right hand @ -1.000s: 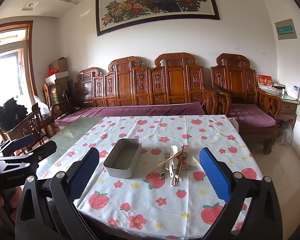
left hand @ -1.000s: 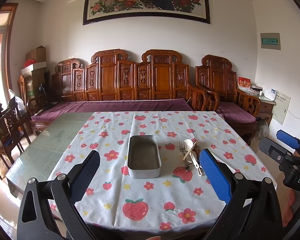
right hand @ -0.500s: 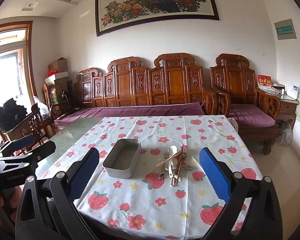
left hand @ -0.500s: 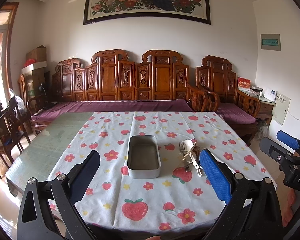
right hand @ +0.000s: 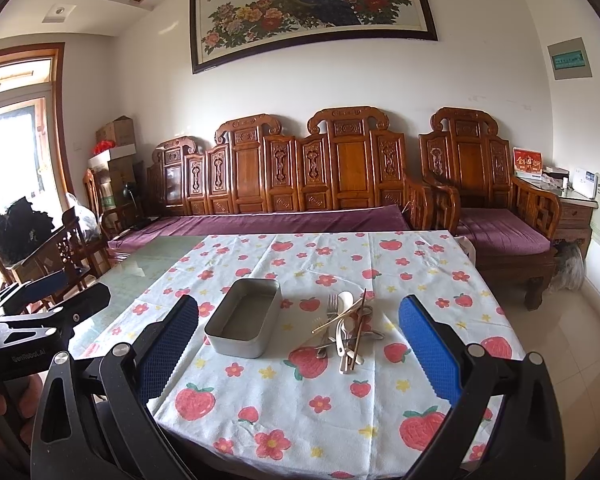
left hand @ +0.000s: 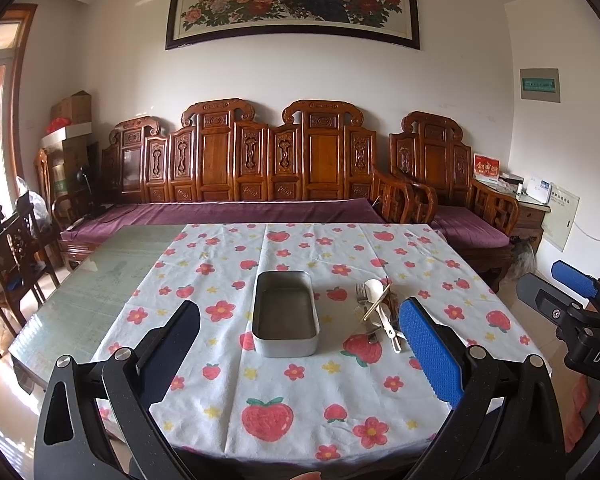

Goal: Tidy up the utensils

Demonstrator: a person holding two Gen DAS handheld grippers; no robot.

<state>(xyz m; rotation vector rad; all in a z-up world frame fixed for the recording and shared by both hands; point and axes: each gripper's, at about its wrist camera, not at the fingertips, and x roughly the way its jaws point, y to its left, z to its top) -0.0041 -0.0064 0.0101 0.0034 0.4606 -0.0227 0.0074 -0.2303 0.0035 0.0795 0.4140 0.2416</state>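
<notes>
An empty grey metal tin (left hand: 285,314) (right hand: 245,323) stands in the middle of the strawberry-print tablecloth. Just to its right lies a loose pile of utensils (left hand: 378,314) (right hand: 346,326): a fork, a white spoon, metal spoons and chopsticks, crossed over one another. My left gripper (left hand: 300,360) hovers open over the table's near edge, in front of the tin, holding nothing. My right gripper (right hand: 300,356) is open too, short of the pile and the tin, with nothing between its fingers. Each gripper shows at the edge of the other's view.
The tablecloth (left hand: 300,392) covers the right part of a glass-topped table (left hand: 84,300); bare glass lies to the left. A carved wooden sofa (left hand: 260,168) with purple cushions stands behind the table. Wooden chairs (left hand: 16,248) stand at the left. A hand (right hand: 4,400) holds the left gripper's handle.
</notes>
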